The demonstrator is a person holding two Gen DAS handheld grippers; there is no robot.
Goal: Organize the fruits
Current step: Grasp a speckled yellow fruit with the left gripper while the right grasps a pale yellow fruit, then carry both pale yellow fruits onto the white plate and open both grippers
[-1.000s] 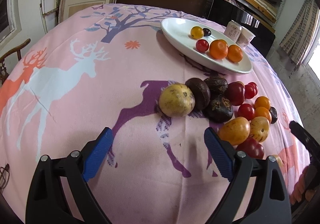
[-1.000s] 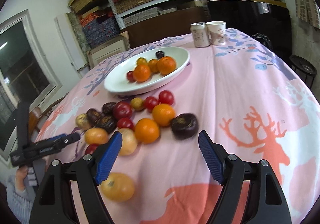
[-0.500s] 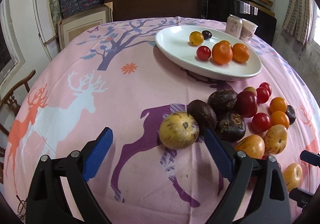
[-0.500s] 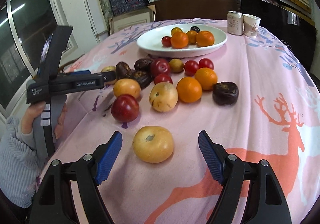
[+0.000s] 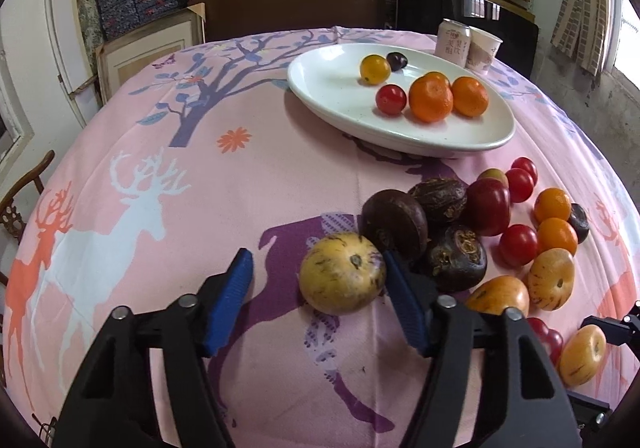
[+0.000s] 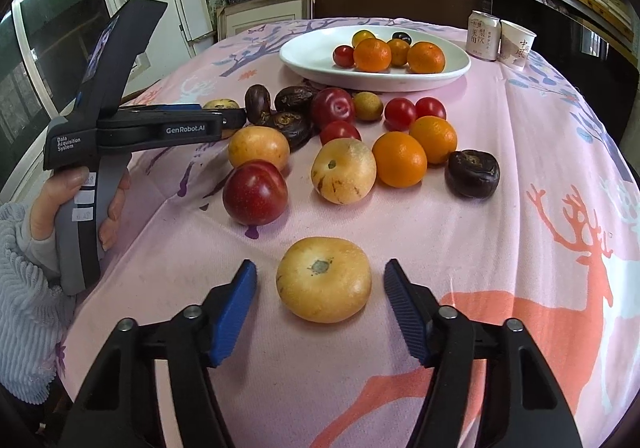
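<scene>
A white oval plate (image 5: 336,96) (image 6: 304,60) holds several small fruits at the back of the pink tablecloth. A pile of loose fruits (image 5: 496,224) (image 6: 352,136) lies in front of it. My left gripper (image 5: 320,288) is open, with a yellow speckled melon (image 5: 342,272) between its fingers, close to the right finger. My right gripper (image 6: 320,288) is open around a yellow flat fruit (image 6: 324,280) at the near edge of the pile, with gaps on both sides.
A drink can (image 6: 484,34) and a paper cup (image 6: 516,44) stand behind the plate. The left gripper body and the hand holding it (image 6: 120,128) reach in from the left in the right wrist view. A wooden chair (image 5: 16,204) stands at the table's left.
Both grippers have moved forward toward the pile. The speckled melon now lies between the left fingers and the yellow flat fruit between the right fingers. Both stay open.
</scene>
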